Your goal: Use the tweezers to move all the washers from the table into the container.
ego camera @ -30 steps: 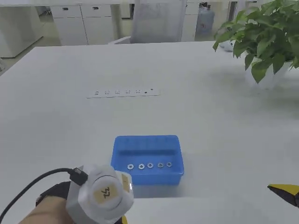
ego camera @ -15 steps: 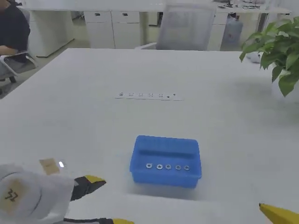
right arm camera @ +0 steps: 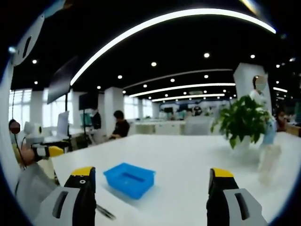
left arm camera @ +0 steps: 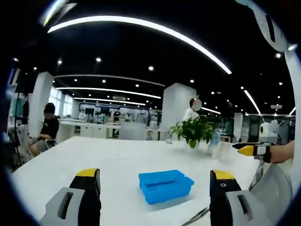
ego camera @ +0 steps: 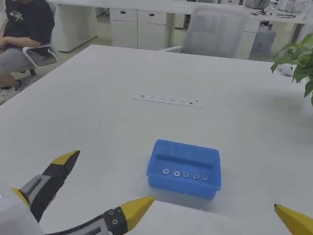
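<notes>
Sitting in blue container, five washers in a row, L gripper & R gripper jaws were wide.

The left gripper has two tapering black jaws capped with bright yellow tips. Each jaw carries an inset grey panel, and small round screws dot the nearer one. Behind the jaws sits a rounded white housing. In its own view, the right gripper shows matching black jaws with yellow caps and grey plates, each plate cut by a dark slot.
</notes>
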